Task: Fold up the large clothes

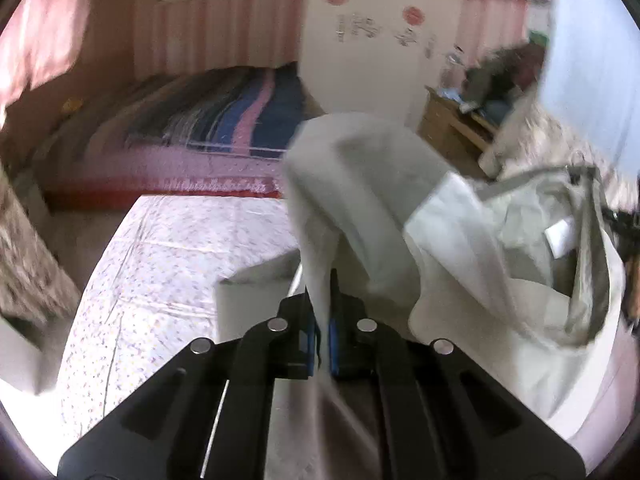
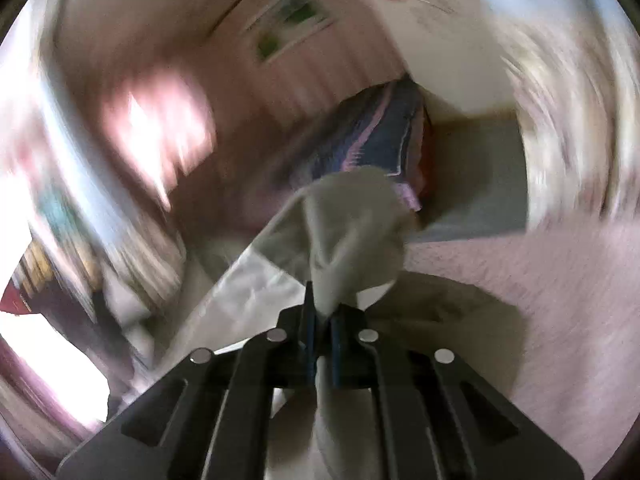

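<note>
Bed [image 1: 168,264], floral sheet, fills lower left of left wrist view; working surface.

Pale garment [image 1: 360,200]: centre to right of that view, bunched, partly lifted off the sheet. In right wrist view it [image 2: 352,232] rises mid-frame as a peak. Judged light, soft, limp; should drape and slide, not hold shape. Best gripped at hems or corners. Long axis not readable while crumpled; lined opening faces right.

Left gripper [image 1: 322,320]: jaws pinched on a fabric fold.

Right gripper [image 2: 323,320]: jaws clamped on a gathered tuft. Heavy blur.
</note>
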`<action>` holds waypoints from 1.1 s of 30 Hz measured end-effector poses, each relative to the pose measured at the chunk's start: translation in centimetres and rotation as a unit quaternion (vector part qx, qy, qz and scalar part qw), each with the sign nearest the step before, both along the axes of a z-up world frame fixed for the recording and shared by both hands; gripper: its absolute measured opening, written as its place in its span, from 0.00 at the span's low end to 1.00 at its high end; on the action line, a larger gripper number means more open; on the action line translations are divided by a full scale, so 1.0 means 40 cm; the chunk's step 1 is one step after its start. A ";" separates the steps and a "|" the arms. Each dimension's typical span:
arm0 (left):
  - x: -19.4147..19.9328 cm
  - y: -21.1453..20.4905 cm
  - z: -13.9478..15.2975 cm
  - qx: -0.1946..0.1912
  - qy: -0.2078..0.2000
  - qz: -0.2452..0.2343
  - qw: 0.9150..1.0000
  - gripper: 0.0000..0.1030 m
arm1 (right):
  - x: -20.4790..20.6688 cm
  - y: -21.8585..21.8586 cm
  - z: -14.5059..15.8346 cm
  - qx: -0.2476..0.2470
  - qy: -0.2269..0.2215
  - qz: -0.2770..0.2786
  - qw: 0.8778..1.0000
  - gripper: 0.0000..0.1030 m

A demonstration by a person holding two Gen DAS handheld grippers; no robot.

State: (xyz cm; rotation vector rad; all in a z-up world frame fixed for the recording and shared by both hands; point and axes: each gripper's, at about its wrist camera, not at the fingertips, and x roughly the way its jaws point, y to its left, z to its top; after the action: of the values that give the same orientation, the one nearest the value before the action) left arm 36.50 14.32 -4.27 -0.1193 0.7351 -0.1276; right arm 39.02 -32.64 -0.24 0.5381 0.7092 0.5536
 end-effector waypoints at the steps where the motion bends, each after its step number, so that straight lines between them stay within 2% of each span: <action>1: 0.035 0.037 -0.023 -0.014 0.027 0.022 0.999 0.03 | 0.029 -0.035 -0.031 0.036 0.036 -0.025 0.998 0.05; 2: 0.053 0.055 -0.043 -0.019 0.045 0.034 0.998 0.03 | 0.055 -0.061 -0.067 0.047 0.076 -0.051 0.995 0.06; 3: 0.076 0.076 -0.073 -0.023 0.069 0.050 0.996 0.04 | 0.074 -0.072 -0.106 0.004 0.112 -0.088 0.990 0.07; 4: 0.095 0.088 -0.106 -0.023 0.095 0.056 0.994 0.06 | 0.082 -0.059 -0.127 -0.045 0.127 -0.096 0.986 0.14; 6: 0.096 0.090 -0.135 -0.012 0.111 0.058 0.992 0.13 | 0.075 -0.024 -0.154 -0.135 0.133 -0.093 0.978 0.23; 8: 0.082 0.098 -0.136 0.003 0.116 0.071 0.991 0.32 | 0.053 -0.011 -0.145 -0.161 0.116 -0.089 0.976 0.35; 9: 0.076 0.099 -0.132 0.016 0.115 0.079 0.990 0.51 | 0.038 -0.005 -0.130 -0.166 0.104 -0.083 0.977 0.48; 10: 0.065 0.100 -0.116 0.037 0.104 0.090 0.990 0.63 | 0.027 0.004 -0.113 -0.177 0.094 -0.077 0.977 0.63; 11: 0.055 0.100 -0.102 0.050 0.093 0.093 0.990 0.67 | 0.014 0.019 -0.092 -0.202 0.076 -0.077 0.973 0.66; 12: 0.049 0.091 -0.087 0.061 0.084 0.094 0.990 0.71 | 0.002 0.028 -0.075 -0.228 0.054 -0.081 0.969 0.67; 16: 0.042 0.044 -0.029 0.102 0.054 0.079 0.990 0.74 | -0.040 0.105 -0.016 -0.311 -0.018 -0.069 0.948 0.69; 19: 0.058 -0.006 -0.008 0.126 0.046 0.052 0.990 0.77 | -0.027 0.157 -0.001 -0.355 -0.040 -0.058 0.932 0.69; 21: 0.084 -0.042 -0.008 0.144 0.048 0.035 0.988 0.77 | -0.017 0.175 0.004 -0.369 -0.044 -0.051 0.927 0.69; 23: 0.111 -0.075 -0.016 0.152 0.054 0.020 0.987 0.77 | 0.006 0.191 -0.005 -0.381 -0.033 -0.043 0.923 0.69; 26: 0.160 -0.102 -0.043 0.157 0.074 0.002 0.985 0.76 | 0.054 0.206 -0.067 -0.413 -0.008 -0.029 0.910 0.67; 27: 0.182 -0.111 -0.060 0.161 0.087 -0.006 0.983 0.58 | 0.068 0.216 -0.093 -0.429 0.007 -0.019 0.903 0.48; 28: 0.200 -0.116 -0.077 0.168 0.101 -0.008 0.981 0.25 | 0.076 0.225 -0.115 -0.436 0.019 -0.008 0.900 0.29; 29: 0.212 -0.118 -0.092 0.173 0.115 -0.011 0.978 0.17 | 0.081 0.230 -0.128 -0.436 0.027 0.001 0.900 0.23; 30: 0.219 -0.116 -0.104 0.171 0.122 -0.016 0.978 0.13 | 0.077 0.241 -0.128 -0.436 0.019 0.006 0.900 0.08; 32: 0.214 -0.110 -0.096 0.174 0.106 -0.017 0.979 0.08 | 0.061 0.264 -0.102 -0.451 -0.016 0.001 0.893 0.04; 33: 0.203 -0.098 -0.072 0.163 0.086 -0.010 0.983 0.07 | 0.048 0.270 -0.066 -0.446 -0.045 -0.007 0.894 0.03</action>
State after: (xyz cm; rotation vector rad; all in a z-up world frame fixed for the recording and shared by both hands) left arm 44.60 10.41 -7.13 0.1922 0.9195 -0.0143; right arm 40.94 -21.82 -2.87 -0.3433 0.7853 0.1867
